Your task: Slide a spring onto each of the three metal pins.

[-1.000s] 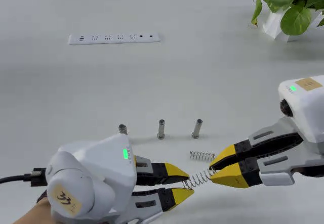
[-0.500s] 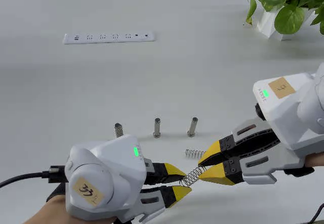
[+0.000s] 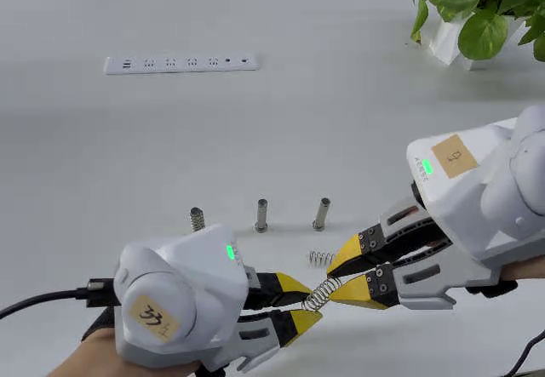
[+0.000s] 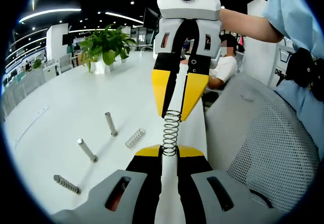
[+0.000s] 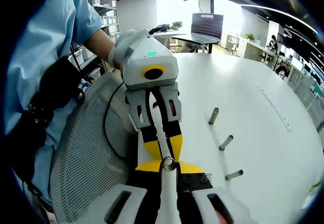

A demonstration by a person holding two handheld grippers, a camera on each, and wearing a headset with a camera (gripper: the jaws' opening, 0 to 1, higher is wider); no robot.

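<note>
The left gripper [image 3: 316, 307] and right gripper [image 3: 334, 285] are each pinching one end of a spring [image 3: 323, 293], jaws closed onto it, holding it between their tips. Just beyond, a second spring [image 3: 321, 258] is lying on the table [image 3: 102, 164]. Behind it three pins are standing upright: the left pin [image 3: 197, 212] is carrying a third spring [image 3: 197, 221], the middle pin [image 3: 261, 214] and right pin [image 3: 321, 213] are showing plain metal. A power strip [image 3: 180, 64] and potted plant [image 3: 477, 11] are sitting far back.

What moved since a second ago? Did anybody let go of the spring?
The right gripper slid a bit closer to the left gripper, so less of the spring shows between them. Nobody let go: both pairs of jaws still pinch it, one at each end. The three pins and the loose spring lying by them stayed put.
</note>
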